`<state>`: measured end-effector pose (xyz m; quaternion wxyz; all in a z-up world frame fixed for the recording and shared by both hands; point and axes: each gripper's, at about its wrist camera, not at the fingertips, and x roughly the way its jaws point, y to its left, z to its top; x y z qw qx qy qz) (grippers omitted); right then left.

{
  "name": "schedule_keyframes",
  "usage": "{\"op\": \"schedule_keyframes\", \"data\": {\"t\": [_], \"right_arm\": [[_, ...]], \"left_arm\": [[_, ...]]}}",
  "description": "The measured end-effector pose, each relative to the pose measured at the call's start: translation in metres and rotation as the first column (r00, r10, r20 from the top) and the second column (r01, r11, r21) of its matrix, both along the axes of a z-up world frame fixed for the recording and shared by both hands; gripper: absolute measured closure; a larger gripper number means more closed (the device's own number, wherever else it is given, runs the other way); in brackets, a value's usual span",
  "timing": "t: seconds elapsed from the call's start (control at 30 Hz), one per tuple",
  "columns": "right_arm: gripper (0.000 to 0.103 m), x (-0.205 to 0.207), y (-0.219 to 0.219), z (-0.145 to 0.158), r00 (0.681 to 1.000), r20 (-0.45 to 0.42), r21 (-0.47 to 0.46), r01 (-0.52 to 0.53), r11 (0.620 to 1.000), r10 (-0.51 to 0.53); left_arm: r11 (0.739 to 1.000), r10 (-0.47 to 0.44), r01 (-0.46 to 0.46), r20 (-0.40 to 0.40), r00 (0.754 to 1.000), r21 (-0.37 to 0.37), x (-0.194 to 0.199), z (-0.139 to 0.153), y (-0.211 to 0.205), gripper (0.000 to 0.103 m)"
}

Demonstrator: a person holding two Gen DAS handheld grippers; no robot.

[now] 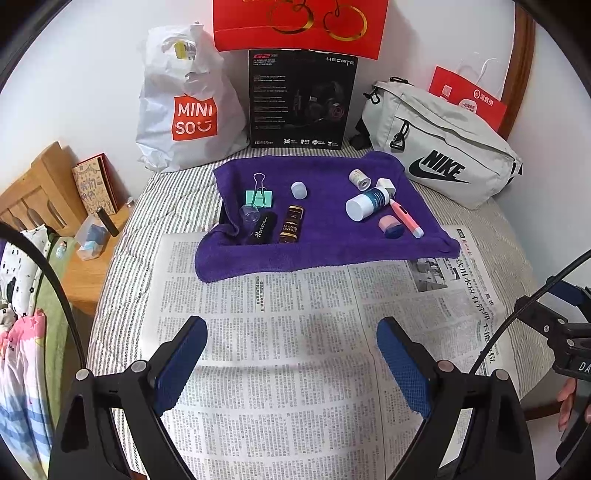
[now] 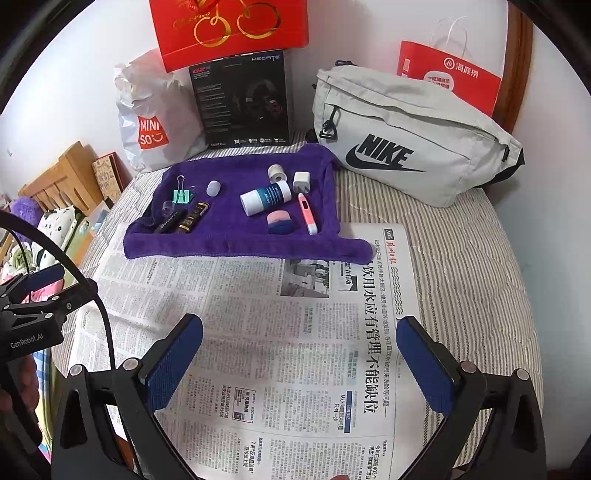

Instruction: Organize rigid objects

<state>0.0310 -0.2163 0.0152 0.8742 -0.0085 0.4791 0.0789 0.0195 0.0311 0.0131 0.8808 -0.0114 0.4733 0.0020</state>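
Note:
A purple towel [image 1: 321,247] [image 2: 229,245] lies on the bed and carries several small items. On its left are a teal binder clip [image 1: 259,197] [image 2: 182,195], a clear cap [image 1: 250,215], a black tube [image 1: 263,230] and a brown bottle [image 1: 293,223] [image 2: 194,216]. On its right lie a white and blue bottle [image 1: 367,202] [image 2: 266,197], a pink pen [image 1: 406,218] [image 2: 307,213], a pink and blue sponge [image 1: 390,225] [image 2: 279,220], a small white jar [image 1: 359,179] [image 2: 276,172] and a pale cap [image 1: 299,190] [image 2: 213,187]. My left gripper [image 1: 291,332] and my right gripper [image 2: 299,332] hover open over the newspaper [image 1: 280,350] [image 2: 258,332], nothing between their fingers.
Against the wall stand a white Miniso bag [image 1: 184,107], a black headset box [image 1: 301,99], red paper bags [image 1: 299,26] [image 2: 450,74] and a grey Nike bag [image 1: 439,147] [image 2: 406,136]. A wooden bedside stand [image 1: 74,236] with small items sits left of the striped bed.

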Motion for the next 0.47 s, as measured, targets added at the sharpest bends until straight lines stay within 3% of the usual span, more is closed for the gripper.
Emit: {"op": "schedule_keyframes", "data": {"t": [0.47], "right_arm": [[0.000, 0.0039, 0.0039, -0.0057, 1.000, -0.019, -0.009, -0.011, 1.000, 0.011]], "left_arm": [[1.000, -0.003, 0.003, 0.000, 1.000, -0.002, 0.0055, -0.0015, 0.0049, 0.004]]}}
